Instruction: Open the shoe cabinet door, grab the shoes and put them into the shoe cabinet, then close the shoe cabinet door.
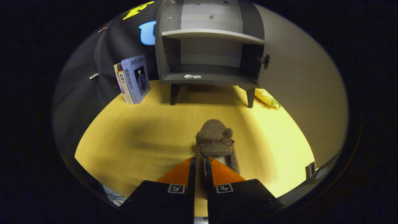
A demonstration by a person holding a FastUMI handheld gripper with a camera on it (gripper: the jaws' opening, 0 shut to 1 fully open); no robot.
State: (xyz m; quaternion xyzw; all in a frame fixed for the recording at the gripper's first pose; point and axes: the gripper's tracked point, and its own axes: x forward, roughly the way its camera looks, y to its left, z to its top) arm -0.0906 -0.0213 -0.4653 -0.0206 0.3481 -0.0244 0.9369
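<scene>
Shoe (214, 137): brown, fuzzy, with a thin bow and a side pompom; it lay on the table (140, 140) before the shoe cabinet (211, 40), whose door stood open.
Hand-held gripper (199, 169): I saw it nearly closed, fingers pinching the shoe's heel wall.

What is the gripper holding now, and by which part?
The fingers pinch the brown slipper by its heel-side edge; its toe points toward the open cabinet.
</scene>
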